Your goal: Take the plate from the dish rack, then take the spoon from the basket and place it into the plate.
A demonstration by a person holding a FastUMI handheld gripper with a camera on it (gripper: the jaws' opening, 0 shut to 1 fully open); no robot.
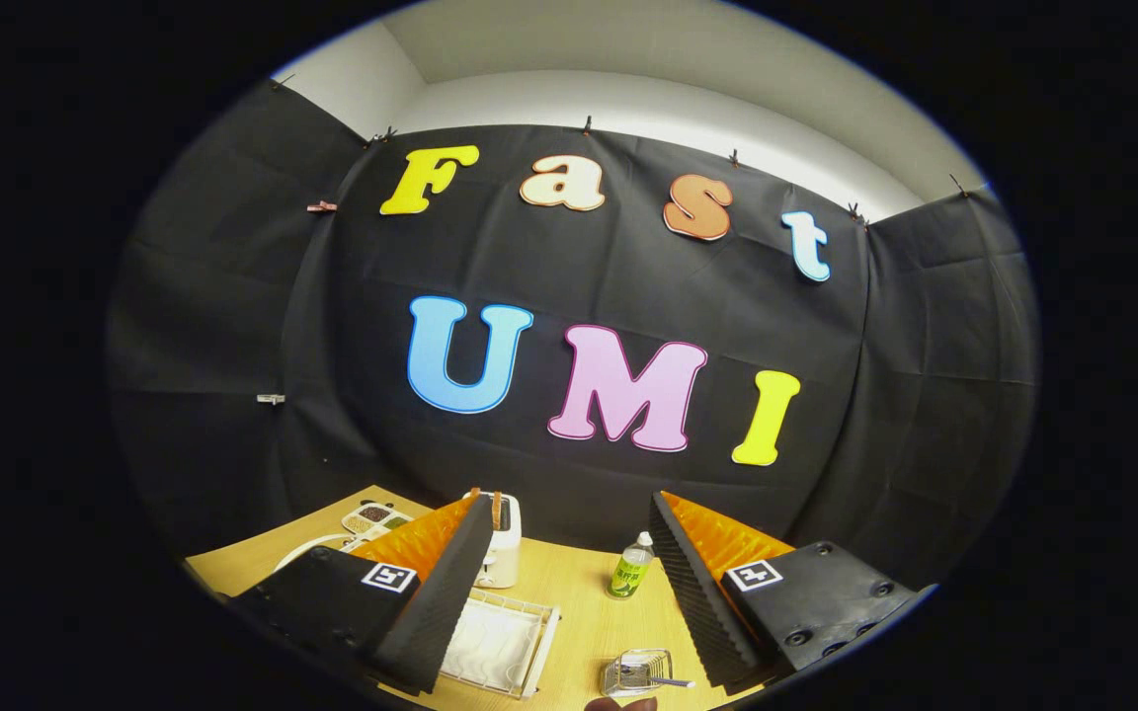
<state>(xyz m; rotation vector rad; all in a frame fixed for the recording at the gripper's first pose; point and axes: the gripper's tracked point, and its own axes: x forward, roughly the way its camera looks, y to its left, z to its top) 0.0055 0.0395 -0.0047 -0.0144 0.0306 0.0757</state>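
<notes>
Fingers [569, 592]: spread wide apart, clamped on nothing, raised above the wooden surface [579, 602].
Dish rack [500, 644]: white wire, on the surface between the fingers, just beside the left one; white plate [490, 642] lay within.
Basket [636, 673]: small wire one, near the right finger; spoon [663, 680] in it, handle jutting over the rim.
Toaster [502, 541]: white, beyond the rack.
Bottle [631, 568]: green label, upright, beyond the basket.
</notes>
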